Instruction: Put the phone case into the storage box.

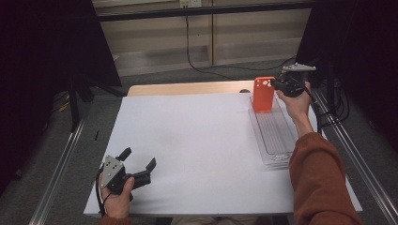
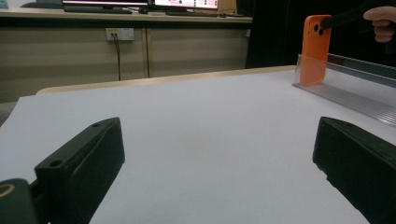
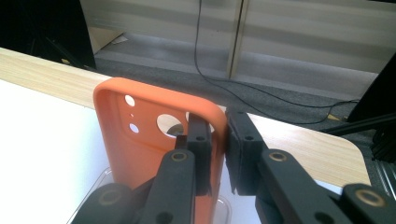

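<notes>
Overhead, a person sits at a desk (image 1: 187,140) covered by a white sheet, holding a two-jaw claw tool in each hand. At the far right corner, the right claw (image 1: 276,83) is clamped on the side edge of an orange phone case (image 1: 263,93), one jaw inside the shell and the other outside, pinching its thin wall near the top. From the right claw's own camera the case (image 3: 140,149) shows its hollow side, with camera cutouts near the top, and the jaws sit almost together around the rim. The case stands upright at the far end of a clear plastic tray (image 1: 274,136), a long, narrow tray lying along the right side of the desk. Its lower edge seems to sit in or against the tray's end, though the exact contact is hard to make out. Gripping it high on the edge likely keeps the case vertical, so it can be lifted out of or lowered into the tray cleanly. The left claw (image 1: 139,159) rests near the front left corner of the desk, well apart from the tray, its jaws spread wide with nothing between them; it appears to be waiting. In its camera the orange case (image 2: 316,49) stands far off.
</notes>
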The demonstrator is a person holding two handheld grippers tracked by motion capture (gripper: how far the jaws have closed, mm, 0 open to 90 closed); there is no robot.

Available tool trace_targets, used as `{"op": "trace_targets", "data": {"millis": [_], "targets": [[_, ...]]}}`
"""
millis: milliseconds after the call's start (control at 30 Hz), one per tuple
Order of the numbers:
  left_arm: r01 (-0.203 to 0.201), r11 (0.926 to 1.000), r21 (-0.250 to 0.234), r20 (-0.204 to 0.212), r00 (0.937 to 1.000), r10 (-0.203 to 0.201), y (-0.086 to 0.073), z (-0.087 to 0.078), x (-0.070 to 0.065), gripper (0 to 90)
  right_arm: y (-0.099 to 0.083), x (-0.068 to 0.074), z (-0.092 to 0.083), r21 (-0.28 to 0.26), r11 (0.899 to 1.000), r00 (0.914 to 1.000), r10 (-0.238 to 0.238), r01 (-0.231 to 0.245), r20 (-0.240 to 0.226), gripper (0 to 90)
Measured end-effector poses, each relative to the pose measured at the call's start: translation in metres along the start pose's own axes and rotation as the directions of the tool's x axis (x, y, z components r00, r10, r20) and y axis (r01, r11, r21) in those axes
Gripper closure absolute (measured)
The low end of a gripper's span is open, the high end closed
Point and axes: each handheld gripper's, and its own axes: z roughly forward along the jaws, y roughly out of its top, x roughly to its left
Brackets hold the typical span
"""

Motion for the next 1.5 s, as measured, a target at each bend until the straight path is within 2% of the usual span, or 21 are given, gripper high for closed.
{"op": "trace_targets", "data": {"millis": [133,500,800,1000,1067,1100,1133,1167,1233,1367,1500], "targets": [[0.005,1.0,0.003,0.003,1.0,-0.005,0.0,0.0,0.001,2.2,0.0,-0.001,0.001,0.003,1.0,0.9999,0.0,0.0,0.012,78.2],[0.004,1.0,0.005,0.0,1.0,-0.004,0.0,0.001,0.0,2.3,-0.002,-0.003,0.002,0.006,1.0,0.9999,0.014,-0.014,0.003,72.6],[0.003,1.0,0.003,0.001,1.0,-0.003,0.0,0.002,0.0,2.4,-0.002,-0.004,-0.002,-0.001,0.999,0.999,0.045,-0.045,-0.003,58.0],[0.012,0.9999,-0.001,0.008,0.9999,-0.012,0.001,0.004,0.001,2.3,-0.001,-0.002,-0.007,-0.007,0.999,0.9988,0.045,-0.045,-0.017,54.1],[0.017,0.9999,-0.004,0.007,0.9998,-0.017,0.001,0.004,0.002,2.2,-0.001,-0.002,-0.008,-0.013,0.999,0.9985,0.05,-0.05,-0.022,49.8],[0.019,0.9998,-0.002,0.006,0.9998,-0.019,0.001,0.004,0.002,2.2,0.0,-0.002,-0.009,-0.017,0.998,0.9979,0.06,-0.06,-0.026,43.3],[0.018,0.9998,0.0,0.005,0.9998,-0.018,0.0,0.004,0.002,2.2,0.0,-0.002,-0.009,-0.019,0.998,0.9976,0.062,-0.063,-0.031,40.4],[0.019,0.9998,0.001,0.004,0.9998,-0.019,0.001,0.003,0.003,2.2,0.0,-0.002,-0.009,-0.019,0.998,0.9976,0.062,-0.063,-0.031,40.4],[0.019,0.9998,-0.002,0.003,0.9998,-0.019,0.001,0.003,0.003,2.2,-0.001,-0.001,-0.01,-0.025,0.997,0.9968,0.071,-0.072,-0.038,33.5],[0.017,0.9999,-0.001,0.001,0.9999,-0.017,0.0,0.004,0.002,2.2,-0.001,0.0,-0.012,-0.028,0.997,0.9964,0.073,-0.074,-0.042,29.6],[0.015,0.9999,-0.001,0.0,0.9999,-0.015,0.001,0.003,0.002,2.2,-0.002,-0.001,-0.016,-0.019,0.994,0.9941,0.104,-0.105,-0.032,18.8]]}}
